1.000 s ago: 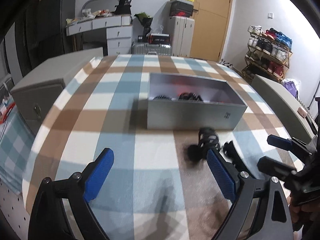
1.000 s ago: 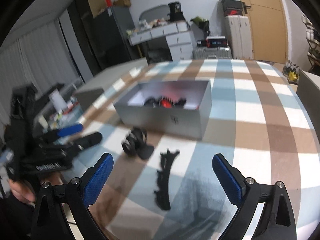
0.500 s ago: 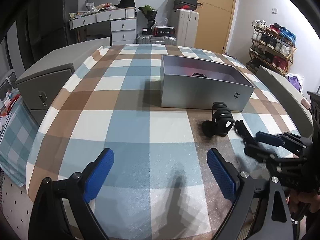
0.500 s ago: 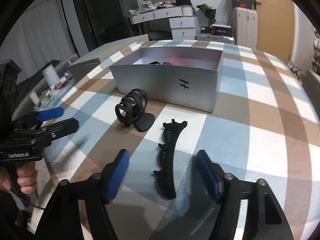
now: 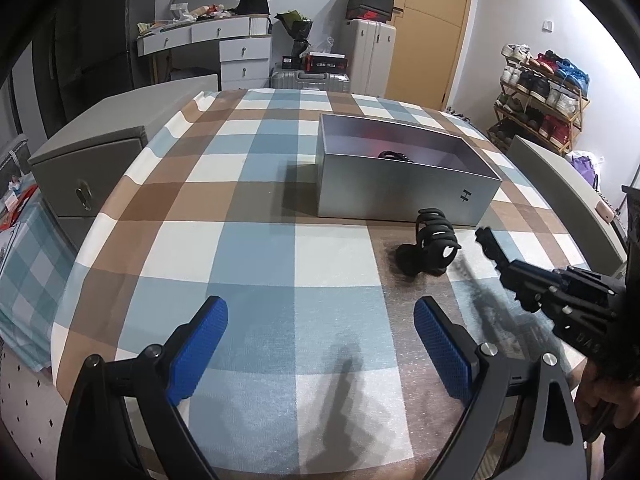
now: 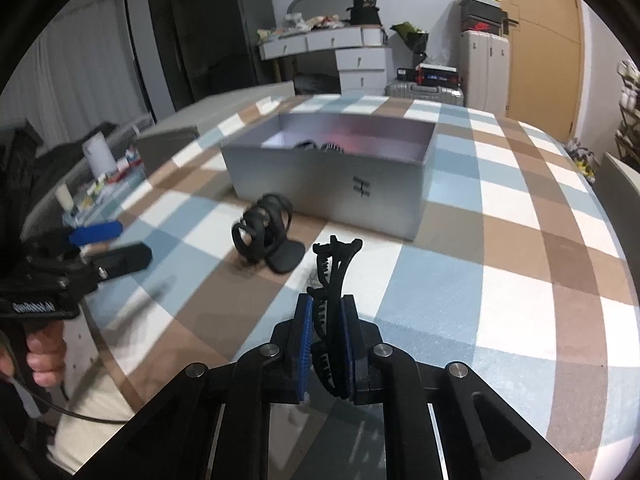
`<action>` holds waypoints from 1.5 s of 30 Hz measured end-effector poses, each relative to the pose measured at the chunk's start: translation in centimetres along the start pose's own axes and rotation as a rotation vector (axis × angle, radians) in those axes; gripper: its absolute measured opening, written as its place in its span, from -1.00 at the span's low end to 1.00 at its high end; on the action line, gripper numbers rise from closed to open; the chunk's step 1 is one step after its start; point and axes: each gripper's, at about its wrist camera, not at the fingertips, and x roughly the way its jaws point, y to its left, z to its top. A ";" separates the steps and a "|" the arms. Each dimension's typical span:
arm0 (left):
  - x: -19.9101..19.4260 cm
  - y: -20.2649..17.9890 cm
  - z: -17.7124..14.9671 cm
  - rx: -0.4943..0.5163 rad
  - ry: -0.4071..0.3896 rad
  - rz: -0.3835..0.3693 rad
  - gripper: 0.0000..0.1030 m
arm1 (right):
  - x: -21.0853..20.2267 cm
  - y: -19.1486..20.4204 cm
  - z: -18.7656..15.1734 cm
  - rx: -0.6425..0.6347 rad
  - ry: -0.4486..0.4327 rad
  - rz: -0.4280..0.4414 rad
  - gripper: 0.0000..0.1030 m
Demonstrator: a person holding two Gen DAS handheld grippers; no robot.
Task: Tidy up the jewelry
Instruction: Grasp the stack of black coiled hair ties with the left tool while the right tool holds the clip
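Note:
A long black toothed hair clip (image 6: 337, 264) lies on the checked tablecloth, and its near end sits between the blue pads of my right gripper (image 6: 325, 309). The jaws are closing and both pads press on the clip. A round black claw clip (image 6: 264, 236) rests just left of it, in front of the open grey box (image 6: 328, 188), which holds several dark pieces (image 6: 316, 146). In the left wrist view my left gripper (image 5: 320, 312) stands wide open above bare cloth, left of the claw clip (image 5: 434, 244). The right gripper (image 5: 510, 270) shows there with the clip's tip (image 5: 489, 240) sticking out.
The grey box (image 5: 400, 196) stands in the middle of the round table (image 5: 256, 240). A grey padded seat (image 5: 92, 148) flanks the table's left edge, another (image 5: 560, 184) the right. My left gripper (image 6: 116, 244) hovers at the table's left rim in the right wrist view.
My right gripper's jaws have come together from wide open onto the long black clip. The left gripper stays open in much the same place.

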 end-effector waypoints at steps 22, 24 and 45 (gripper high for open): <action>3.9 -4.4 3.7 0.075 0.049 -0.115 0.78 | -3.2 -4.8 1.4 0.156 -0.203 0.110 -0.75; 4.1 -4.6 3.7 0.082 0.054 -0.112 0.78 | -3.1 -5.3 1.4 0.172 -0.205 0.116 -0.75; 5.5 -6.5 3.7 0.172 0.098 -0.159 0.57 | -2.8 -6.6 0.8 0.207 -0.208 0.131 -0.74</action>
